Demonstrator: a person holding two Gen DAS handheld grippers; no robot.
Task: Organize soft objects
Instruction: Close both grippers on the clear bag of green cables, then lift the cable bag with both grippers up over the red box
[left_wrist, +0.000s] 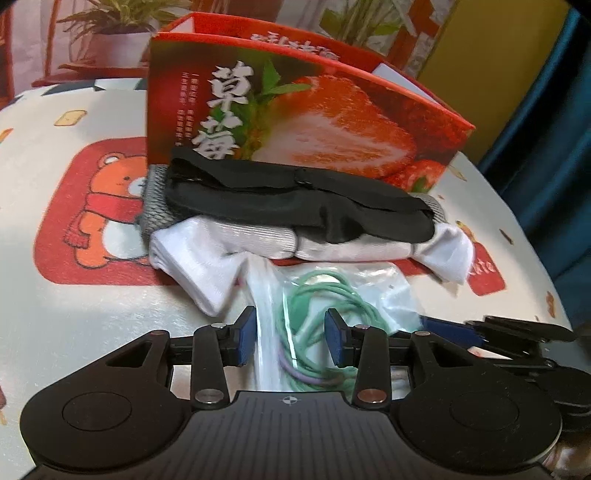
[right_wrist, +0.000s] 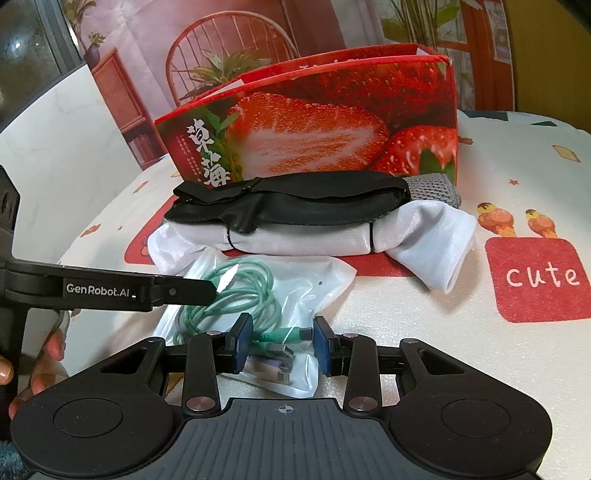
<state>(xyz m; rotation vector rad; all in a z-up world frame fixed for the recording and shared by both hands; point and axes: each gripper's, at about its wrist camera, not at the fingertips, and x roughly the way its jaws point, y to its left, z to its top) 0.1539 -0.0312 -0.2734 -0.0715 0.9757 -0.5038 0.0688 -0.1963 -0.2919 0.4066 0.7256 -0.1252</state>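
Note:
A clear plastic bag with a coiled green cable (left_wrist: 325, 295) (right_wrist: 258, 291) lies on the table in front of a pile of soft things. The pile has a black eye mask (left_wrist: 295, 199) (right_wrist: 295, 203) on top, white socks (left_wrist: 221, 254) (right_wrist: 314, 236) under it and a grey knitted piece (left_wrist: 157, 206) (right_wrist: 432, 186) at the back. My left gripper (left_wrist: 290, 338) is open, its pads on either side of the bag. My right gripper (right_wrist: 282, 343) is open around the bag's near end with the cable plugs.
A red strawberry-print box (left_wrist: 314, 107) (right_wrist: 332, 122) stands open-topped right behind the pile. The table has a cream cloth with a bear print (left_wrist: 110, 206) and a red "cute" patch (right_wrist: 535, 277). The left gripper's finger (right_wrist: 110, 288) reaches in from the left of the right wrist view.

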